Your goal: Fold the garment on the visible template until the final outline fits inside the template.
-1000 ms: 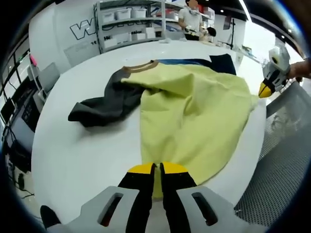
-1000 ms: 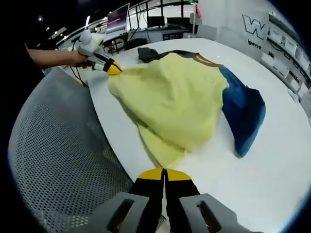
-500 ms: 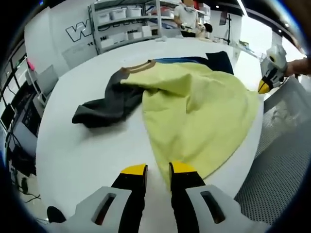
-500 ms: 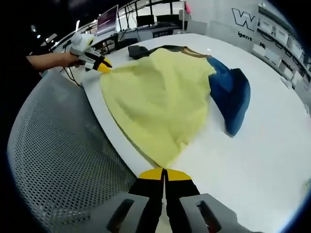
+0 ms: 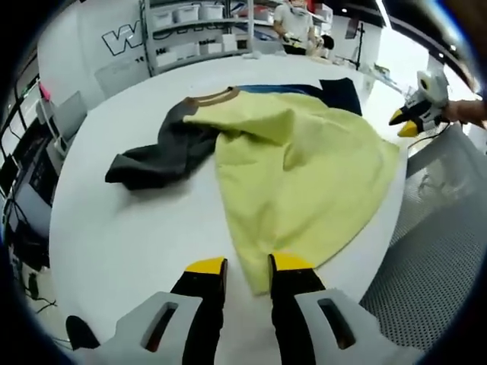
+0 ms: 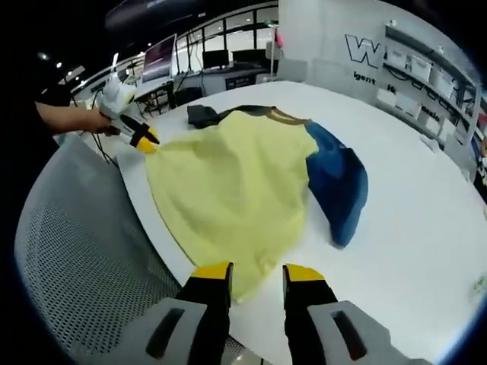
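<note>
Left gripper view: yellow garment (image 5: 304, 163) spread on white worktop (image 5: 129, 228), hem at worktop's near edge. Left tongs (image 5: 247, 266) parted wide, empty, straddling hem corner. Right tongs (image 6: 257, 271) parted wide, empty. Risk: hem slides off worktop edge; no template outline discernible.

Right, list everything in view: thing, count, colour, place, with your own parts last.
garment: one, yellow body with a tan collar, a grey sleeve and a blue sleeve, spread on the table near its edge.
table: one, white, round, under the garment.
mesh surface: one, grey, beside the table edge.
shelving: one unit, grey with pale bins, far wall.
monitors: several, dark, on desks in the background.
person: one, white top, standing beyond the table.
left gripper: black with yellow tips, open at the hem.
right gripper: black with yellow tips, open at the hem.
</note>
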`<control>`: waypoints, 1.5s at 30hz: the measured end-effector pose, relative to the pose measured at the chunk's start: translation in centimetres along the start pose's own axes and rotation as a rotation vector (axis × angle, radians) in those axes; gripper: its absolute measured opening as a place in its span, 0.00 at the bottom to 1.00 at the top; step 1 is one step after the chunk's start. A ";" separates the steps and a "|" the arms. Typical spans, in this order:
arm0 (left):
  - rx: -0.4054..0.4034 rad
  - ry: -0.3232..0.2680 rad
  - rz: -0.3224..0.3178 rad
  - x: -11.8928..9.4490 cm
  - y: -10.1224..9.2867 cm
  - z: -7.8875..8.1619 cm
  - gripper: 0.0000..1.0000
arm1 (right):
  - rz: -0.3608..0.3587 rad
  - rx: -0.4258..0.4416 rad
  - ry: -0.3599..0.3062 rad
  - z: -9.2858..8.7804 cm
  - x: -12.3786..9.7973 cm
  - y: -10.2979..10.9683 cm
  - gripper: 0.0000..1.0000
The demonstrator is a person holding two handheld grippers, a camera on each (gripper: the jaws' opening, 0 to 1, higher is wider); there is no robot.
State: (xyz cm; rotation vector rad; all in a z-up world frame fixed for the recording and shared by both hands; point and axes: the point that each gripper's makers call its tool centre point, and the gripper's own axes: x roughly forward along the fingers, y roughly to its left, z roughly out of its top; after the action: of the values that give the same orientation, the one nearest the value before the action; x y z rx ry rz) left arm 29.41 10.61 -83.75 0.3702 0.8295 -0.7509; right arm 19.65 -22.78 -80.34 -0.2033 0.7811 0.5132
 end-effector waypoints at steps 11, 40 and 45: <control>0.039 0.009 0.006 0.0 -0.3 -0.2 0.18 | -0.088 -0.009 -0.128 3.2 -0.9 -1.3 0.50; 0.043 0.012 -0.006 -1.9 -1.1 -2.5 0.07 | -0.263 0.049 -0.269 5.3 -1.8 -1.3 0.92; 0.047 0.014 -0.016 -2.4 -1.5 -2.8 0.07 | -0.278 0.071 -0.266 5.0 -1.8 -1.7 0.94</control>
State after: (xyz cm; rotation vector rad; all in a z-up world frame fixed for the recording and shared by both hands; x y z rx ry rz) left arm 25.80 12.25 -83.73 0.4119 0.8300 -0.7844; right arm 22.50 -23.09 -75.55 -0.1697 0.5002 0.2420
